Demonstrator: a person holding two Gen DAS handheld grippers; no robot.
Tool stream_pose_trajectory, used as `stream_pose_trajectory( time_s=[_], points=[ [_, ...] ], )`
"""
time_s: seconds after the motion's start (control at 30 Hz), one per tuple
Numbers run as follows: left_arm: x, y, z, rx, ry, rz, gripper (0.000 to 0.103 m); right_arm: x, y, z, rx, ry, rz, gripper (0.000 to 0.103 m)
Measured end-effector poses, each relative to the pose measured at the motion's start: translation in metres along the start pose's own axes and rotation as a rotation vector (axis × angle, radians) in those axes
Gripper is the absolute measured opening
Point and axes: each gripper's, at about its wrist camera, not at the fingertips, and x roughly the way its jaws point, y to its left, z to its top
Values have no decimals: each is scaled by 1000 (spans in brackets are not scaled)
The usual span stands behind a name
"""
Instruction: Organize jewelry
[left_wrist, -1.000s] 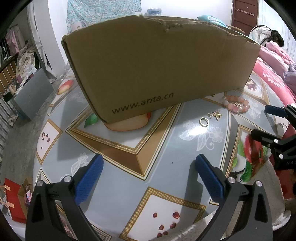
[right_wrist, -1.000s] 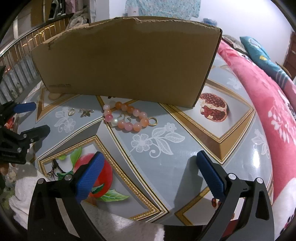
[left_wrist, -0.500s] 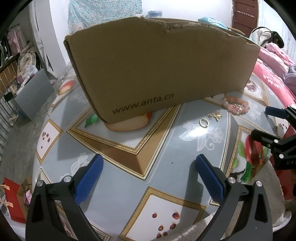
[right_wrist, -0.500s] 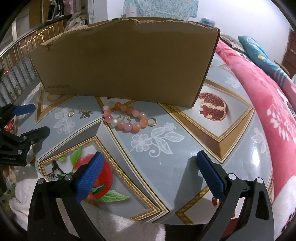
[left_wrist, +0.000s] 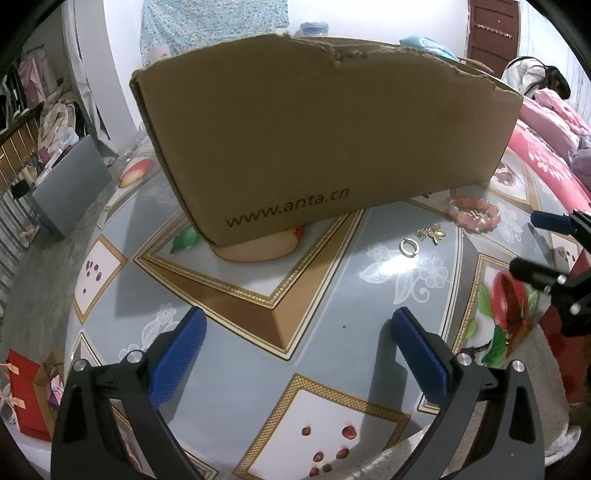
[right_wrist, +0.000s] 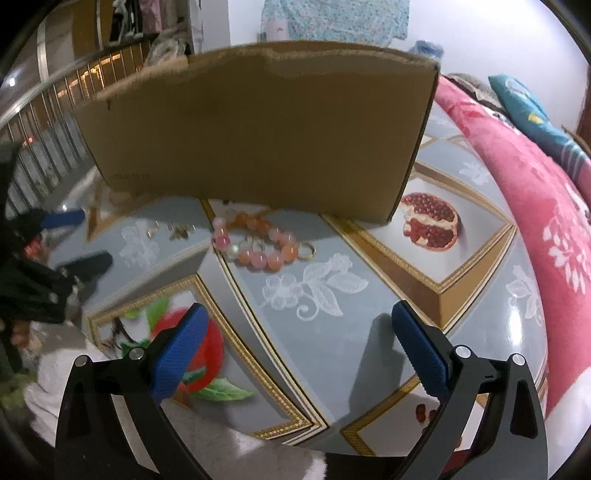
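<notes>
A pink and orange bead bracelet lies on the patterned table in front of a tall cardboard box; it also shows in the left wrist view. A gold ring and a small gold charm lie left of the bracelet. Another gold ring touches the bracelet's right side. My left gripper is open and empty over the table, well short of the box. My right gripper is open and empty, short of the bracelet.
The table has a fruit-print cloth. A pink flowered blanket lies along the right. A grey box stands on the floor at left. A red bag sits low left. A white towel lies at the table's near edge.
My right gripper has moved forward toward the bracelet and box, with motion blur now. The left gripper has barely moved. Both stay open.
</notes>
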Motion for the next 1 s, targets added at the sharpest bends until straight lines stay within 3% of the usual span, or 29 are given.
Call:
stream_pose_trajectory(
  time_s=[0.17, 0.27, 0.33, 0.47, 0.7, 1.0],
  points=[
    [1, 1, 0, -2, 4, 0, 99, -14, -7, 11, 70, -72, 99, 93],
    [1, 1, 0, -2, 7, 0, 99, -14, -15, 18, 136, -80, 168, 80],
    [2, 1, 1, -3, 12, -2, 99, -10, -18, 21, 181, -59, 203, 61],
    [3, 2, 1, -3, 13, -2, 99, 3, -23, 25, 250, -5, 226, 41],
    [3, 2, 1, -2, 12, -3, 99, 13, -29, 29, 274, 36, 201, 27],
    [3, 3, -1, -2, 0, -3, 99, 19, -20, 35, 228, 71, 134, 22]
  ],
)
